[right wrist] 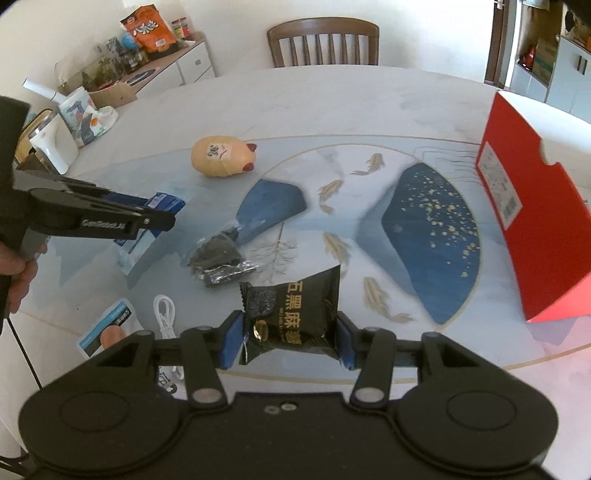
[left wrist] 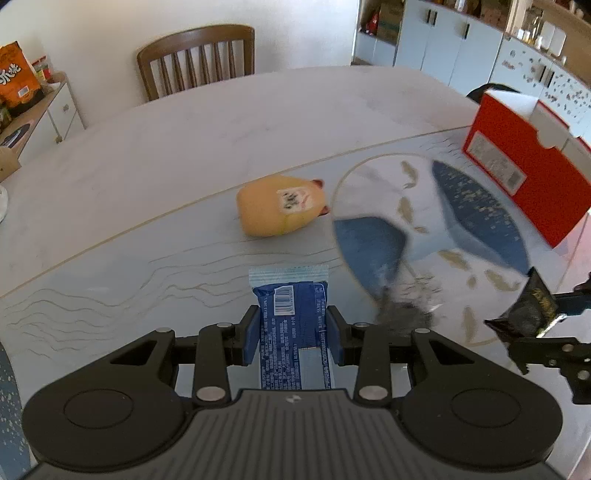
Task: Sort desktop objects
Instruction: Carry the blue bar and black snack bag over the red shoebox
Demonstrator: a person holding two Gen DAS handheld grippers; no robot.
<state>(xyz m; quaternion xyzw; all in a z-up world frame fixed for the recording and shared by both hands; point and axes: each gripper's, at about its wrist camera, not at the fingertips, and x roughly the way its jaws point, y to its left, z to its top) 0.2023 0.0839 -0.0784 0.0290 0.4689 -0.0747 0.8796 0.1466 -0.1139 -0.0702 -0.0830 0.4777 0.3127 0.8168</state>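
Observation:
My left gripper (left wrist: 293,332) is shut on a blue snack packet (left wrist: 291,314) and holds it above the patterned mat; it also shows at the left of the right wrist view (right wrist: 162,210). My right gripper (right wrist: 288,338) is shut on a black snack packet (right wrist: 295,310), which also shows at the right of the left wrist view (left wrist: 528,314). A yellow toy (left wrist: 280,210) lies on its side farther back (right wrist: 221,157). A red box (right wrist: 532,221) stands at the right (left wrist: 524,170). A small black wrapped item (right wrist: 218,262) lies on the mat.
A white cable (right wrist: 166,317) and a light packet (right wrist: 109,328) lie at the near left. A wooden chair (right wrist: 325,42) stands behind the table. A white jug (right wrist: 55,144) and bags sit at the far left, by a sideboard with snack bags (right wrist: 151,31).

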